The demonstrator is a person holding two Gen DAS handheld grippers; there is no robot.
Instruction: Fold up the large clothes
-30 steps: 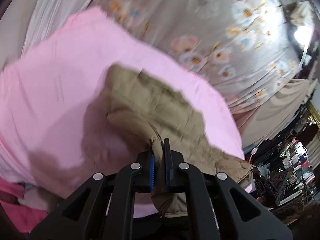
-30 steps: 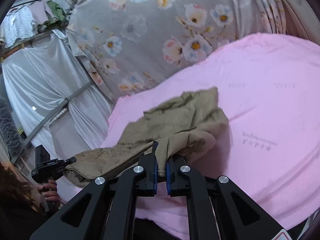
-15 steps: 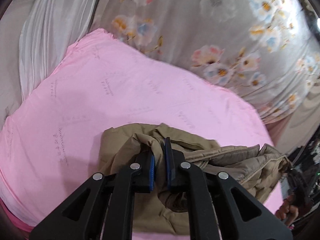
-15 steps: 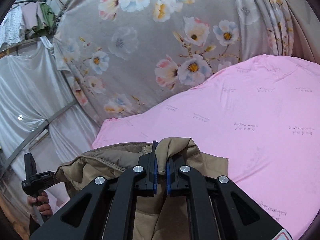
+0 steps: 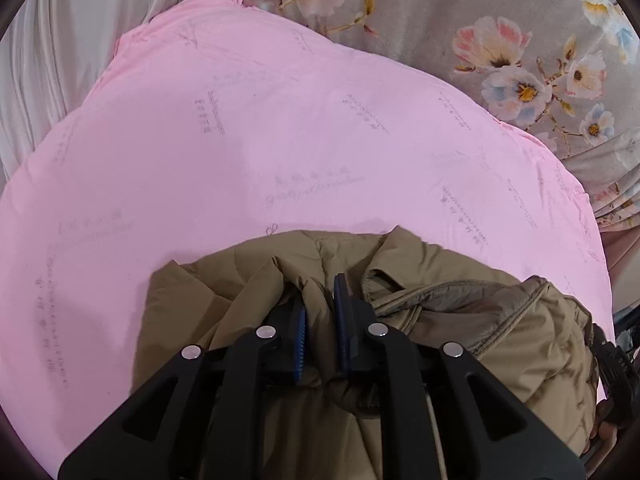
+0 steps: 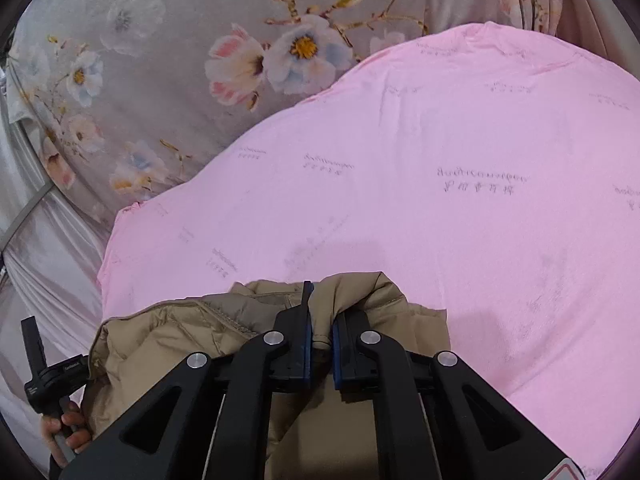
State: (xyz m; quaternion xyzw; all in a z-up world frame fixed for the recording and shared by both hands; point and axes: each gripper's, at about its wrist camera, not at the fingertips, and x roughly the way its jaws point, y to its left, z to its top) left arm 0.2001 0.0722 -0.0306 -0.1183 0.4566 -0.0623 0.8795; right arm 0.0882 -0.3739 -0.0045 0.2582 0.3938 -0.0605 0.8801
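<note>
Both the left gripper [image 5: 320, 312] and right gripper [image 6: 320, 320] are pinching bunched folds of the tan puffer jacket [image 5: 500, 320], heaped on the pink sheet [image 5: 280, 140].

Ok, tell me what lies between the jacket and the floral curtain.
Only bare pink sheet: in both wrist views it runs unbroken from the jacket to the curtain.

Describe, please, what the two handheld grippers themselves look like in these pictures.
Both the left gripper and the right gripper are matte black, with angular triangular cut-outs, round silver screw heads and blue ribbed pads lining the fingers. A bare hand holds the left one's black handle.
</note>
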